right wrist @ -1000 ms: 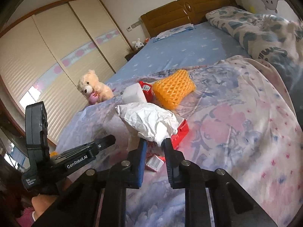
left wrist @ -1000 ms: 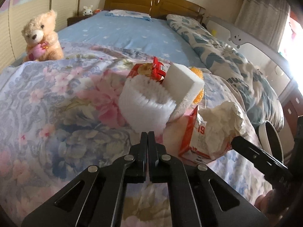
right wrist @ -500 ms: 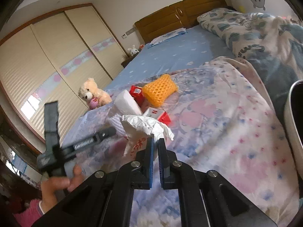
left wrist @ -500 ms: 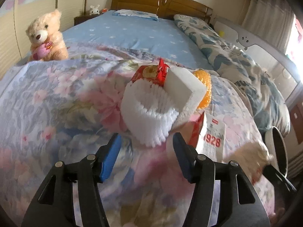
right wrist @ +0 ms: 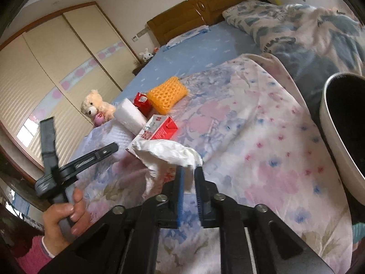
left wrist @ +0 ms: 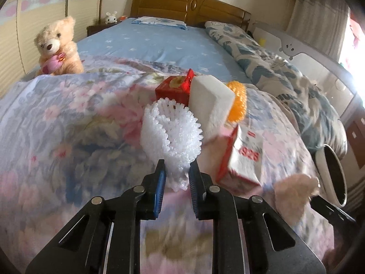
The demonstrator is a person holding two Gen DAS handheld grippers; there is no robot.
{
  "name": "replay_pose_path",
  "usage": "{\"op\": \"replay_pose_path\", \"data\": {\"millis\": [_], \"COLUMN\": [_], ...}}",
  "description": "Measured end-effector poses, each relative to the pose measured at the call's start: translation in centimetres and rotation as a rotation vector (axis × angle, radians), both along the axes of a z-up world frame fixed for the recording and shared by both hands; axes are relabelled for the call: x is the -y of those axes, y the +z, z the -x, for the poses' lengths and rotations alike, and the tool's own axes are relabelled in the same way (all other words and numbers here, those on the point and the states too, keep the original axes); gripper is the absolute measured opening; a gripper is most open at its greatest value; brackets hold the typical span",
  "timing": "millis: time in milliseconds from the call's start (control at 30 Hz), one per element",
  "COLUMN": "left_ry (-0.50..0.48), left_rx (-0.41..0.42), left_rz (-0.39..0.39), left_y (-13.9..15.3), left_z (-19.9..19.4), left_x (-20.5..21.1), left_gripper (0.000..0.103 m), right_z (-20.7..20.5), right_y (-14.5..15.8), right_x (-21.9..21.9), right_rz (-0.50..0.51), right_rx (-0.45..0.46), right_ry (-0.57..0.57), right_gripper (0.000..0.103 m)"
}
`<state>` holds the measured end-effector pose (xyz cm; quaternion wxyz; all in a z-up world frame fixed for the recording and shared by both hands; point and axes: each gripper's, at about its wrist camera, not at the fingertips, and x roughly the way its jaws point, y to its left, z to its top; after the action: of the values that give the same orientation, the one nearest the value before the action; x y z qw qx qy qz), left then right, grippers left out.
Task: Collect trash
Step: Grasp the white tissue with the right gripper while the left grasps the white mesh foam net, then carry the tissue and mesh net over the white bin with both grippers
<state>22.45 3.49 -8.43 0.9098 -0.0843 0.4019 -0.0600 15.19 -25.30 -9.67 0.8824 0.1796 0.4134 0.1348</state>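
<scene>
White foam net [left wrist: 172, 140] between left tongs [left wrist: 175, 178].

Home bedroom. Big bed w/ wooden headboard [left wrist: 191, 6], blue sheet [left wrist: 148, 45] and floral quilt [left wrist: 57, 125] on top. Teddy bear [left wrist: 57, 45] sits at bed's edge; small bunny toy [left wrist: 111, 17] on nightstand by headboard. Sliding wardrobe doors [right wrist: 57, 68] along one wall, curtain [left wrist: 319, 11] at bright window opp. side. Patterned duvet [left wrist: 273, 68] bunched along far side.
</scene>
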Motion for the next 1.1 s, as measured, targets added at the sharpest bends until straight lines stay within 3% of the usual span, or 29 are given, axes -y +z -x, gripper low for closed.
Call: {"op": "replay_pose_path", "data": {"millis": [33, 67, 100, 267, 433, 500, 600, 1100], "left_ry": [0.001, 0.001, 0.001, -0.009, -0.050, -0.073, -0.119, -0.350], "left_rx": [0.000, -0.001, -0.003, -0.006, -0.006, -0.007, -0.005, 0.009], "left_rz": [0.009, 0.016, 0.028, 0.058, 0.050, 0.055, 0.055, 0.046], "left_y": [0.1, 0.2, 0.3, 0.6, 1.1, 1.3, 1.7, 3.0], "left_z": [0.8, 1.3, 2.2, 4.6, 6.2, 6.6, 7.1, 8.8], "left_x": [-0.2, -0.3, -0.5, -0.5, 0.7, 1.2, 2.8, 12.7], "left_gripper": [0.018, 0.018, 0.018, 0.018, 0.018, 0.018, 0.018, 0.018], "right_z": [0.1, 0.4, 0.7, 0.5, -1.7, -1.9, -0.8, 4.5], "right_y": [0.0, 0.1, 0.3, 0.5, -0.9, -1.5, -1.3, 2.0], "right_x": [0.0, 0.1, 0.1, -1.3, -2.8, -2.9, -2.1, 6.7], "right_rz": [0.001, 0.000, 0.006, 0.087, 0.119, 0.126, 0.101, 0.080], "right_rx": [-0.002, 0.002, 0.013, 0.035, -0.012, -0.032, -0.017, 0.035], "right_ry": [0.001, 0.005, 0.008, 0.052, 0.082, 0.083, 0.068, -0.095], "right_gripper": [0.036, 0.058, 0.072, 0.079, 0.075, 0.036, 0.032, 0.032]}}
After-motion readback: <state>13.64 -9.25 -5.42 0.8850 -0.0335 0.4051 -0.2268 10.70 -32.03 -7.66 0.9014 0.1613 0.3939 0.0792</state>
